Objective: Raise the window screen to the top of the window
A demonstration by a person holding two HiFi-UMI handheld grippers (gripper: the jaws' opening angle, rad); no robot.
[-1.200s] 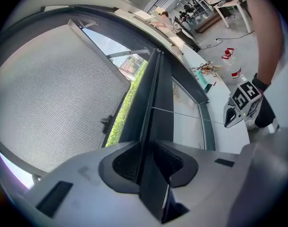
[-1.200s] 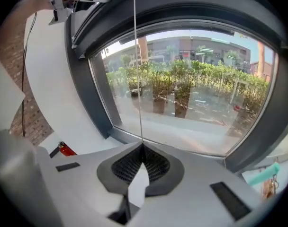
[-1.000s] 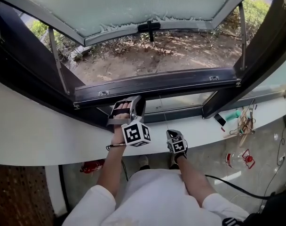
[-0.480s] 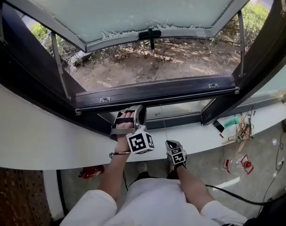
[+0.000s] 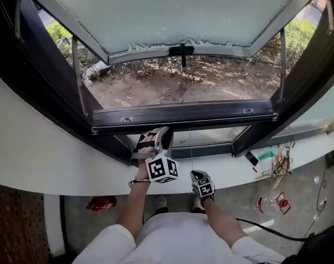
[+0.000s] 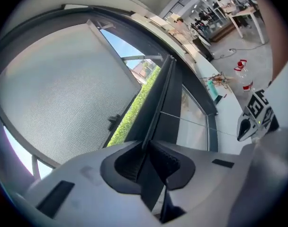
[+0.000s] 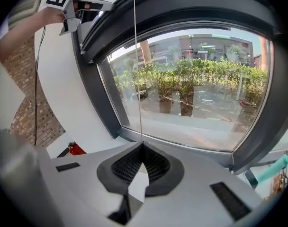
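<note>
My left fingers (image 6: 170, 162) have just closed on the screen bar (image 5: 183, 114), along the window's (image 5: 46, 87) near edge; my right fingers (image 7: 158, 167) pinch what looks like its cord (image 7: 134, 56). Lift level, cord taut.

Our left gripper (image 5: 154, 137) is held out in front of us on the stretched left forearm (image 5: 135, 202) and tilts a little downward. Its jaws have just been closing and now clamp a dark bar (image 6: 159, 103). Our right gripper (image 5: 199, 175) is lower and nearer to us and points down more steeply. Its jaws are pressed together on a thin cord (image 7: 136, 70).
</note>
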